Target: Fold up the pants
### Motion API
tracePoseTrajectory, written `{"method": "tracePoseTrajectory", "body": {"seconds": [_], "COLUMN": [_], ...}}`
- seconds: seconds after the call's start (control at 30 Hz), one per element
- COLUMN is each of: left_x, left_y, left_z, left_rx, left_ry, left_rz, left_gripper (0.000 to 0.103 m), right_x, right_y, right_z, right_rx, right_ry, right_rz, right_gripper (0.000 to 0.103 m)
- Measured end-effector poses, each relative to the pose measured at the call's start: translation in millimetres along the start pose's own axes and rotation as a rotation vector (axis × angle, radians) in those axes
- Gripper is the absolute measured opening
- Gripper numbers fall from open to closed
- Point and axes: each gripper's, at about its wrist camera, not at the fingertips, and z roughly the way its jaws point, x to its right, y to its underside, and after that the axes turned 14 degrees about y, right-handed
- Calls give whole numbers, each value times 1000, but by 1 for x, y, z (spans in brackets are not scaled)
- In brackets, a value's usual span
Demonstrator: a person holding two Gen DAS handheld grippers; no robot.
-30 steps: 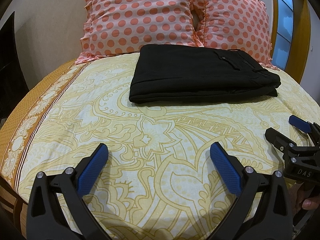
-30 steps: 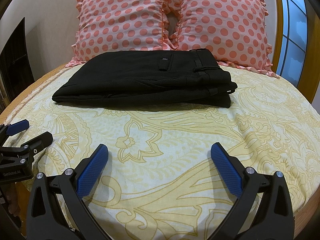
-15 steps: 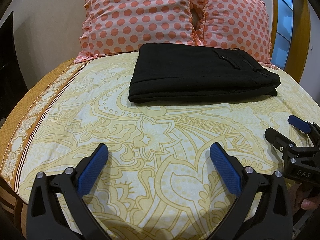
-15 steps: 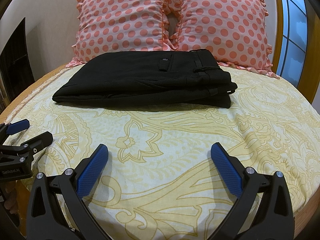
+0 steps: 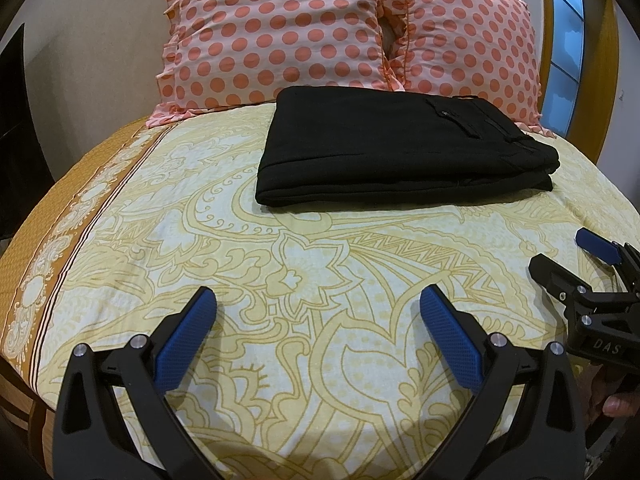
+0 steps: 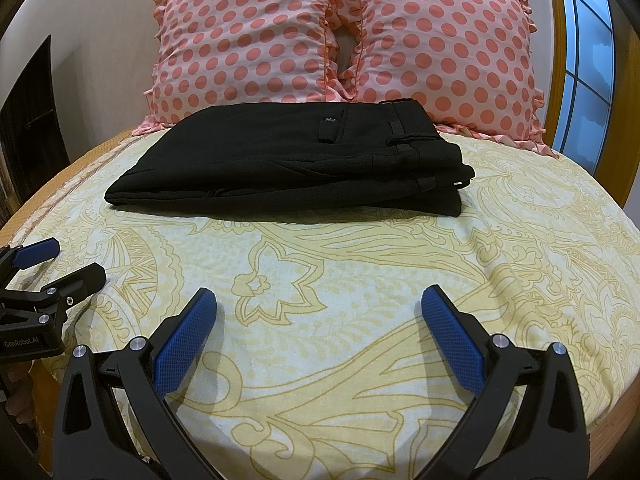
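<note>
Honestly nothing's really changing over the last second; the pants [image 5: 404,148] are sitting folded in a neat black stack on the bed [image 5: 304,280], right in front of the pillows [image 5: 280,28], same spot as before; both grippers are hanging back near the bed's front edge, well apart from the stack; left gripper [image 5: 318,312] fingers are spread wide and gripping nothing; right gripper [image 6: 319,312] same deal, released and empty; I'm guessing the folding's basically done.
</note>
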Motion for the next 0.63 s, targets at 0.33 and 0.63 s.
{"method": "tracePoseTrajectory", "body": {"seconds": [0.33,0.63], "left_x": [0,1], "left_y": [0,1], "left_z": [0,1], "left_rx": [0,-5], "left_ry": [1,1], "left_rz": [1,0], "left_gripper": [101,101], "right_x": [0,-1], "right_y": [0,0], "right_z": [0,0], "right_rx": [0,1], "right_ry": [0,1], "right_rz": [1,1], "right_gripper": [102,102]}}
